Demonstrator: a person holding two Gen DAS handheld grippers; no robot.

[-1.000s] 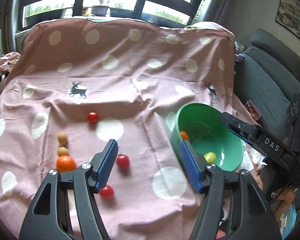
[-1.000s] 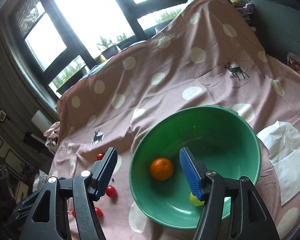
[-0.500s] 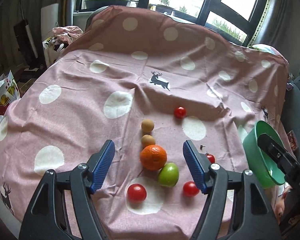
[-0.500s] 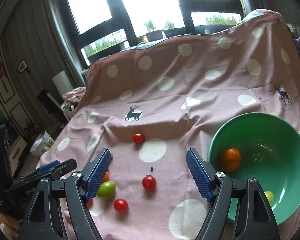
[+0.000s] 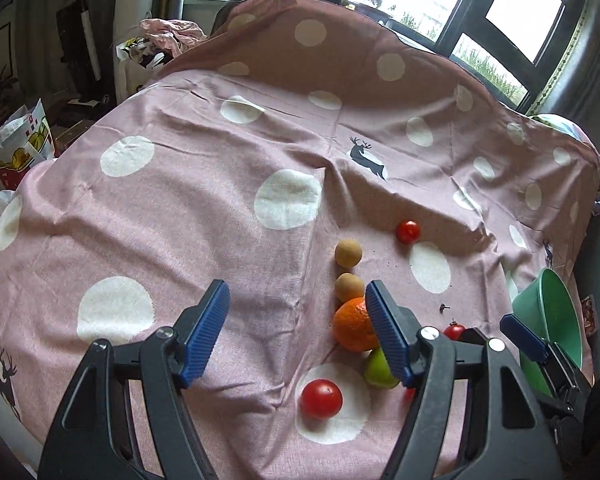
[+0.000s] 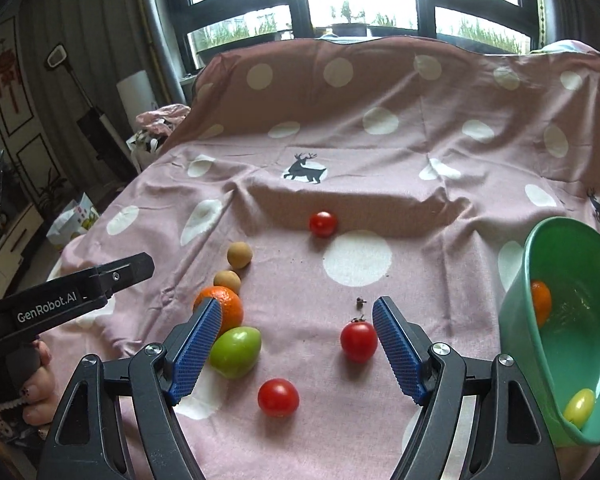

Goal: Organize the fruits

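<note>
Fruit lies on a pink polka-dot cloth (image 6: 420, 184). An orange (image 6: 220, 307), a green fruit (image 6: 235, 351), two tan round fruits (image 6: 239, 255) and three red tomatoes (image 6: 358, 340) are loose. A green bowl (image 6: 520, 320) at the right holds an orange (image 6: 540, 302) and a yellow fruit (image 6: 579, 406). My right gripper (image 6: 298, 350) is open above the green fruit and tomatoes. My left gripper (image 5: 298, 332) is open, left of the orange (image 5: 352, 326); a red tomato (image 5: 321, 399) lies below it.
The cloth (image 5: 180, 200) drapes over a raised back toward the windows. Bags (image 5: 18, 142) and clutter stand on the floor at left. The bowl (image 5: 556, 320) sits near the cloth's right edge, beside a grey sofa.
Both grippers have swung left, away from the bowl toward the loose fruit. The left gripper has moved left past the orange. Both stay open.
</note>
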